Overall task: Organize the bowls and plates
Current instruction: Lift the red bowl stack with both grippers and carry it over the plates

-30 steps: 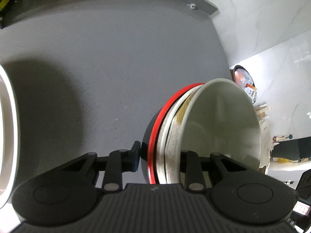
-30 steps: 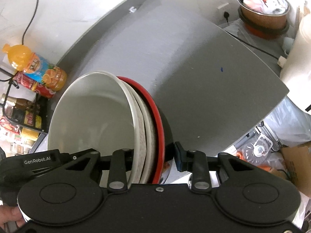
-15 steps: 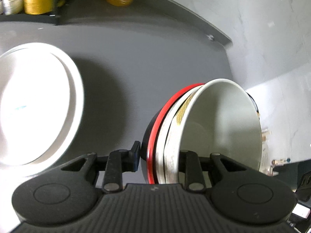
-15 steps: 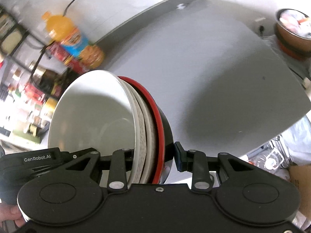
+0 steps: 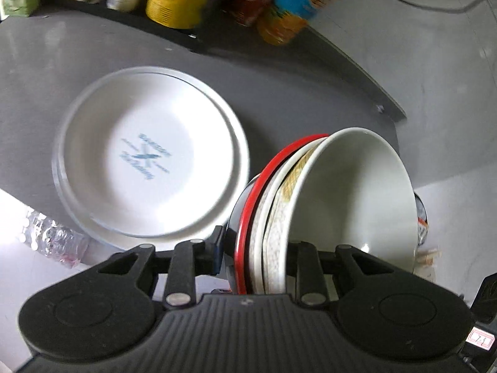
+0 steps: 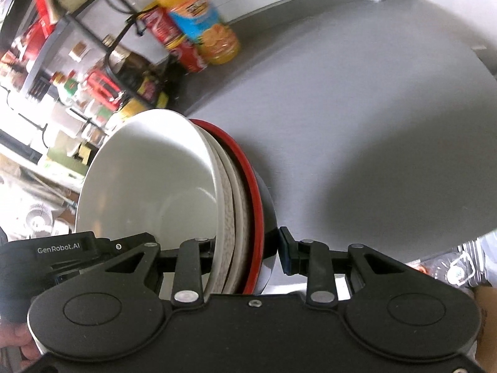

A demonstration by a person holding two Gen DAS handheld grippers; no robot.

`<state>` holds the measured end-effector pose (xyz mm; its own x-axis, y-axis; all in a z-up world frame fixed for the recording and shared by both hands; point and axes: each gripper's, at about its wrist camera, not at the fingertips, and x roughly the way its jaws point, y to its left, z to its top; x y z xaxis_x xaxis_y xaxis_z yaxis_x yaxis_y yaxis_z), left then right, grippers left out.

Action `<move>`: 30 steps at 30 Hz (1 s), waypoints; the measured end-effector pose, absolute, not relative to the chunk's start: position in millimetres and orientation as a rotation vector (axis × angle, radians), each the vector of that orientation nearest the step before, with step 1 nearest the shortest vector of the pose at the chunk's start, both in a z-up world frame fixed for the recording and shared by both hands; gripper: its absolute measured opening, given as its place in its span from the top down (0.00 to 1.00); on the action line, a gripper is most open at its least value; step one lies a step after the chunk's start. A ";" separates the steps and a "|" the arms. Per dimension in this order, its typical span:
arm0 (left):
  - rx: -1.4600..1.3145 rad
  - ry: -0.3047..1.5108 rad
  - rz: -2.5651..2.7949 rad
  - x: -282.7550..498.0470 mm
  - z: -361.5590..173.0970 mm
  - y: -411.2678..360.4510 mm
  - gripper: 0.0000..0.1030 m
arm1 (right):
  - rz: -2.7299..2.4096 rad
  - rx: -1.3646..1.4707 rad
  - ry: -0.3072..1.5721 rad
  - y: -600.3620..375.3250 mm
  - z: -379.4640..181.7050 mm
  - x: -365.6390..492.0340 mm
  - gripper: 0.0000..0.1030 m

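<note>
I've got both grippers pinching the same nested bowl stack (image 5: pixel 326 205) (white bowl on top, red-rimmed black one underneath): left gripper (image 5: pixel 253 250) and right gripper (image 6: pixel 245 248) clamp opposite rims, above the grey table (image 6: pixel 372 124), beside the white plates (image 5: pixel 149 158).

Plain white inside the front bowl (image 5: pixel 351 192), glossy, no print at all. Behind it a cream bowl (image 5: pixel 287 186) carrying a tan crosshatch pattern, then a bright red rim (image 5: pixel 264 174) on a black-bodied bowl (image 6: pixel 267 214). Over on the matte grey worktop (image 5: pixel 295 105), the white plates (image 5: pixel 149 161) show a pale blue printed logo at centre. At the back, an orange drink bottle (image 6: pixel 198 21) with a blue-and-orange label, a red can (image 6: pixel 174 40) beside it.
</note>
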<state>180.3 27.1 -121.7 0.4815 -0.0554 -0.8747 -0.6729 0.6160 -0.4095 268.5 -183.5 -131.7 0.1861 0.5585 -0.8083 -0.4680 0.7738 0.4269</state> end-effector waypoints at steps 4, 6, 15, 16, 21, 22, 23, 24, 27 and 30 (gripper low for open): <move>-0.870 0.996 0.455 161.7 -118.5 49.3 0.75 | 0.746 0.068 1.176 -161.5 -128.6 267.3 0.70; -0.878 0.988 0.460 157.5 -117.6 59.7 0.75 | 0.752 0.060 1.174 -149.7 -128.0 267.4 0.70; -0.903 0.982 0.482 143.6 -117.9 107.1 0.75 | 0.777 0.026 1.193 -100.2 -129.2 267.7 0.70; -0.903 0.982 0.483 142.8 -118.2 111.8 0.75 | 0.779 0.024 1.194 -94.8 -129.5 267.7 0.70; -0.914 0.987 0.497 139.1 -119.7 135.9 0.75 | 0.787 0.009 1.209 -70.5 -132.2 267.4 0.70; -0.914 0.989 0.500 138.1 -119.9 139.7 0.75 | 0.788 0.007 1.214 -66.2 -132.9 267.5 0.70; -0.918 0.992 0.504 137.1 -121.0 144.0 0.75 | 0.789 0.005 1.219 -61.9 -133.8 267.6 0.70; -0.922 0.995 0.507 136.2 -122.3 147.9 0.75 | 0.790 0.003 1.224 -58.3 -134.7 267.8 0.70; -0.933 1.004 0.517 132.5 -125.9 158.6 0.75 | 0.792 -0.008 1.239 -48.4 -137.9 267.7 0.70; -0.940 1.013 0.525 131.3 -129.8 166.6 0.75 | 0.790 -0.016 1.254 -40.4 -141.0 267.8 0.70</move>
<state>131.3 166.6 -129.8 0.4593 -0.0419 -0.8873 -0.7493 0.5182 -0.4123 267.8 -40.4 -141.0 0.0884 0.5224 -0.8481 -0.5395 0.7408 0.4001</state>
